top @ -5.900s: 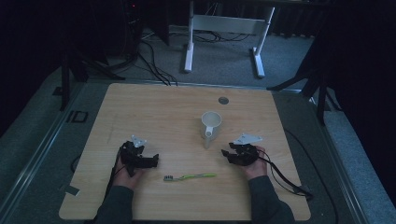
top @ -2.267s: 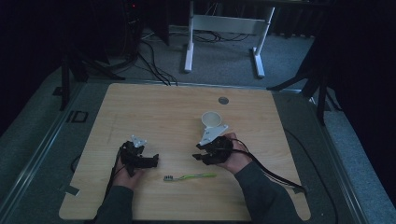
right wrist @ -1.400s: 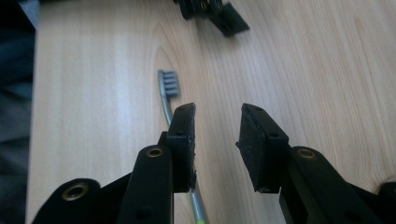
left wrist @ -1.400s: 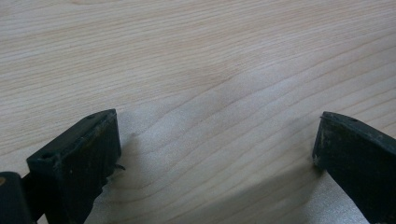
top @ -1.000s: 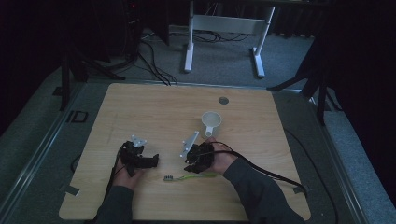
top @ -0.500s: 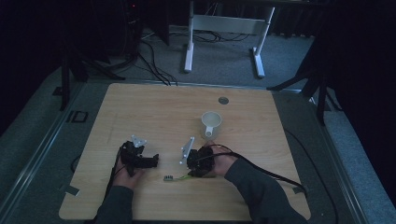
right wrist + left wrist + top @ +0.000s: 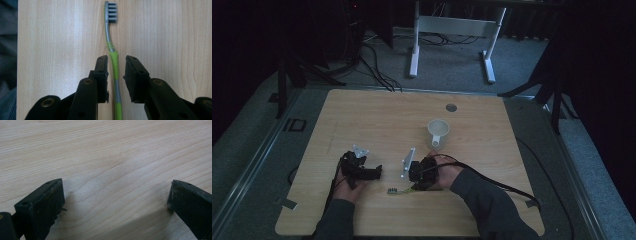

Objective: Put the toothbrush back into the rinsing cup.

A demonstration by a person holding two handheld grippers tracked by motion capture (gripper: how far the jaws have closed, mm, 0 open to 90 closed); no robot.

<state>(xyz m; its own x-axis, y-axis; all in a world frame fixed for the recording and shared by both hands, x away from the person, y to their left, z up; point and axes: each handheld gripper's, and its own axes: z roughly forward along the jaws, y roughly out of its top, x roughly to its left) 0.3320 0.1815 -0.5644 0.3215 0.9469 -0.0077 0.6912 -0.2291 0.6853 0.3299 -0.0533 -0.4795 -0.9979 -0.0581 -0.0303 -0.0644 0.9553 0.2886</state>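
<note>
Right gripper (image 7: 116, 75) apart, straddling slim green-grey toothbrush (image 7: 113, 57) | left gripper (image 7: 115, 202) apart | woodgrain table (image 7: 112, 150)

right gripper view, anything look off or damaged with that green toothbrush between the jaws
Nothing stands out. The green and grey plastic toothbrush lies flat and whole on the light wooden table, bristles pointing away. The right gripper straddles its handle, jaws slightly apart on either side. The white plastic cup stands upright beyond.

You have one green-and-grey plastic toothbrush (image 7: 113, 60) lying between your right tool's jaws, one white plastic cup (image 7: 438, 133) just beyond that tool, and one small round grey disc (image 7: 451, 107) farther beyond it (set into the one light wooden table (image 7: 362, 115)).
</note>
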